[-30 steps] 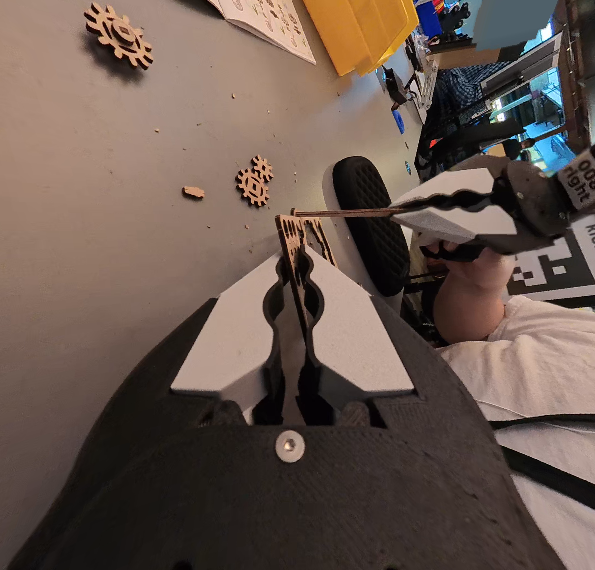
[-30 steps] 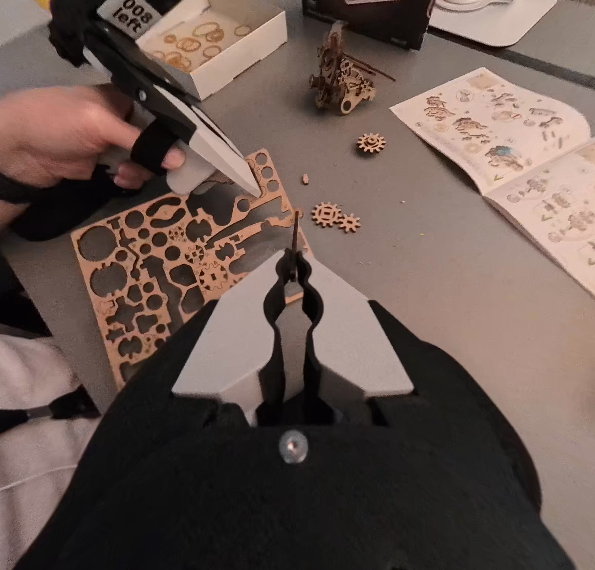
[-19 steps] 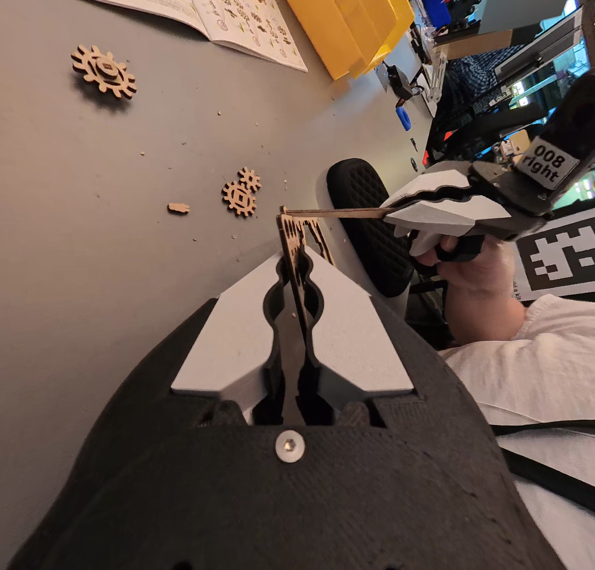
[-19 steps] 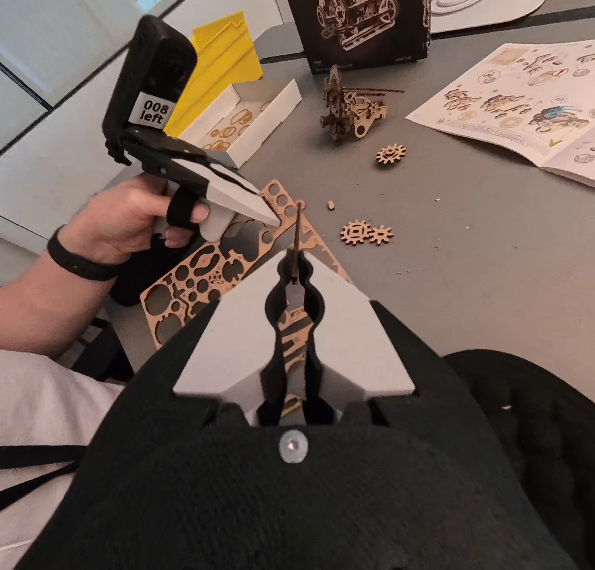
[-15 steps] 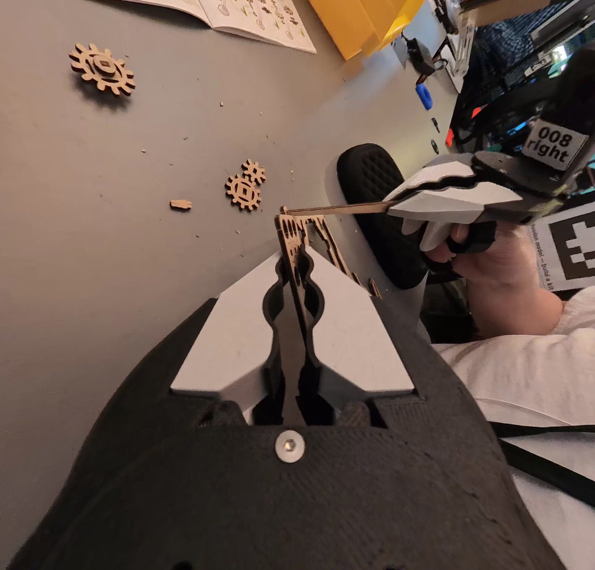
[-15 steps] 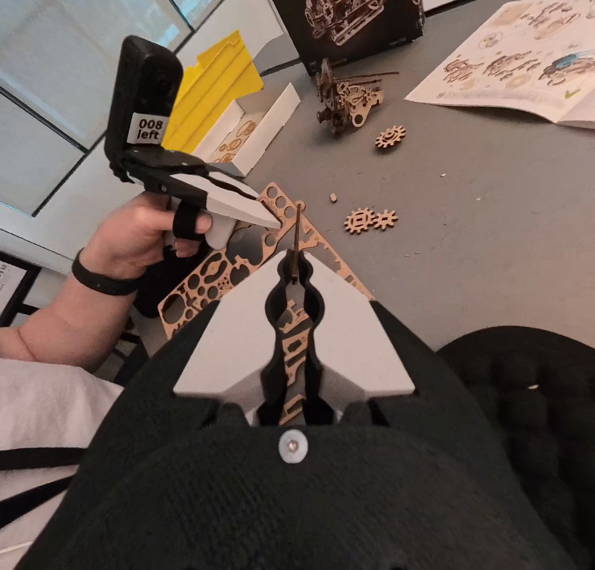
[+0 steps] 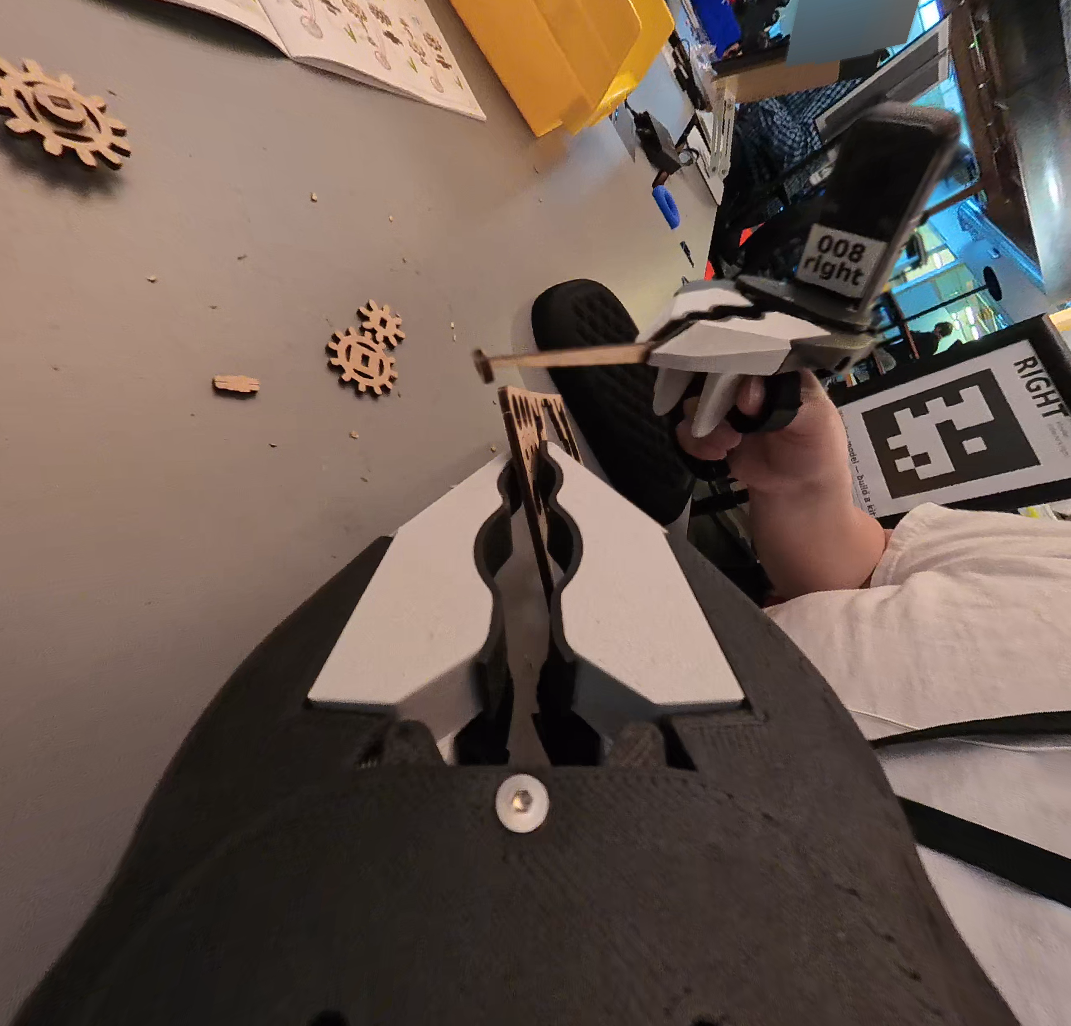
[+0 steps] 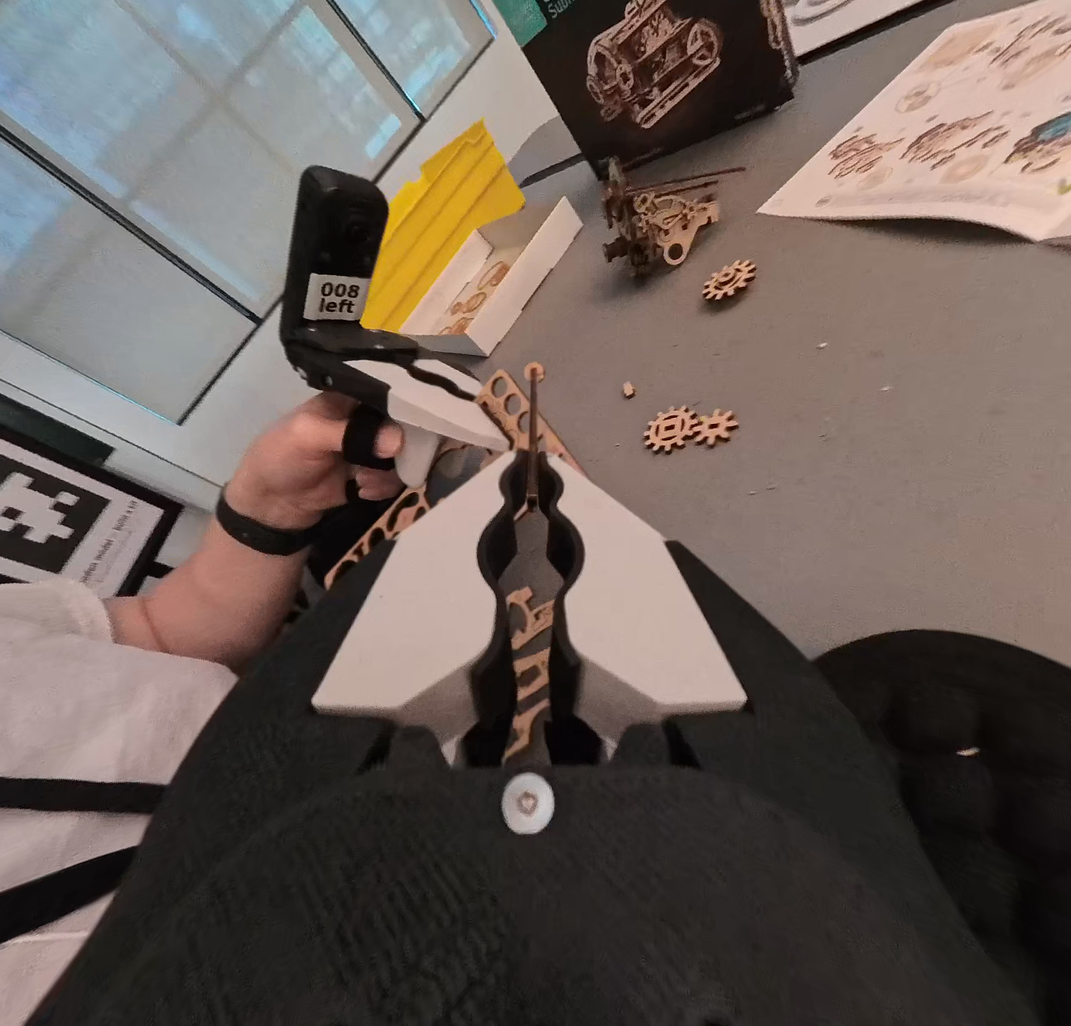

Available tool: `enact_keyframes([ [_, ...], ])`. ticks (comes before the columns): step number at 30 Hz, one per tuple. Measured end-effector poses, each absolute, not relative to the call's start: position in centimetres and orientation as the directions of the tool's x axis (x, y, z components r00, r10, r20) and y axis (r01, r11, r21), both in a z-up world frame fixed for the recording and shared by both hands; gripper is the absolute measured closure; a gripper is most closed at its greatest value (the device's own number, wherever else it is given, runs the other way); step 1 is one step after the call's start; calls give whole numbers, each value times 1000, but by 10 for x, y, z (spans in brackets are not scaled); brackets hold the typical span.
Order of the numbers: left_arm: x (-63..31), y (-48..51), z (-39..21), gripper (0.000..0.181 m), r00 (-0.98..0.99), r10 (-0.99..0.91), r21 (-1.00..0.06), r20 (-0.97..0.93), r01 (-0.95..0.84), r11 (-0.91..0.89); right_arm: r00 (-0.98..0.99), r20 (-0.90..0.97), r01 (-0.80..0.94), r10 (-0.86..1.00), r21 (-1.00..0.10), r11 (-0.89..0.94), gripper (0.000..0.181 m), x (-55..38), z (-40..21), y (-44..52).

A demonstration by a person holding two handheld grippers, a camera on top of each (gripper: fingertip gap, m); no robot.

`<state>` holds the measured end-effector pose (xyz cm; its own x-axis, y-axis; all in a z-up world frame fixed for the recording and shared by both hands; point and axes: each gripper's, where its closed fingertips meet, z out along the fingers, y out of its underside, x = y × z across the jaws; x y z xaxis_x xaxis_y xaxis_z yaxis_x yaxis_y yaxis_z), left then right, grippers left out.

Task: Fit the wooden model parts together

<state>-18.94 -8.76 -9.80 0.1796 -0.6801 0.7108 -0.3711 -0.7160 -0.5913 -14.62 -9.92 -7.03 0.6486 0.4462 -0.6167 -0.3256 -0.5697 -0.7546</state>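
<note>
My left gripper (image 7: 530, 453) is shut on the edge of a punched-out wooden parts sheet (image 7: 524, 424) and holds it on edge above the grey table (image 7: 174, 476). My right gripper (image 8: 532, 459) is shut on a thin wooden rod (image 8: 532, 413) with a small ring at its tip. In the left wrist view the right gripper (image 7: 646, 352) holds the rod (image 7: 562, 357) level, its tip just above and apart from the sheet's top edge. In the right wrist view the left gripper (image 8: 492, 427) grips the sheet (image 8: 501, 398) just left of the rod.
On the table lie a pair of small gears (image 8: 687, 429), a single gear (image 8: 727, 279), a small chip (image 8: 627, 389), a part-built wooden model (image 8: 655, 227), the kit box (image 8: 655, 53), an open instruction booklet (image 8: 956, 146), a white tray (image 8: 521, 279) and yellow bins (image 7: 550, 30). A black padded seat (image 7: 603, 372) sits at the table edge.
Both grippers have risen and tilted, lifting the sheet off the table. The rod's tip, which touched the sheet's top edge, now sits slightly above it and to its left.
</note>
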Motion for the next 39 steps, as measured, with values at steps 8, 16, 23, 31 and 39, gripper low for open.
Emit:
enact_keyframes([
  [8, -194, -73, -99, 179, 252, -717, -637, 649, -336, -694, 482, -791, -442, 376, -590, -676, 181, -154, -83, -109],
  [16, -193, -75, -96, 179, 204, -679, -607, 705, -322, -727, 483, -793, -451, 371, -589, -671, 181, -147, -84, -109],
  [23, -199, -82, -89, 180, 115, -592, -544, 797, -287, -788, 505, -740, -345, 444, -644, -683, 181, -145, -83, -116],
  [31, -206, -81, -91, 180, 108, -569, -523, 816, -284, -804, 439, -764, -396, 472, -637, -661, 181, -129, -71, -115],
  [39, -199, -88, -102, 180, 142, -601, -529, 786, -346, -774, 648, -418, -29, 637, -849, -528, 181, -159, -65, -120],
])
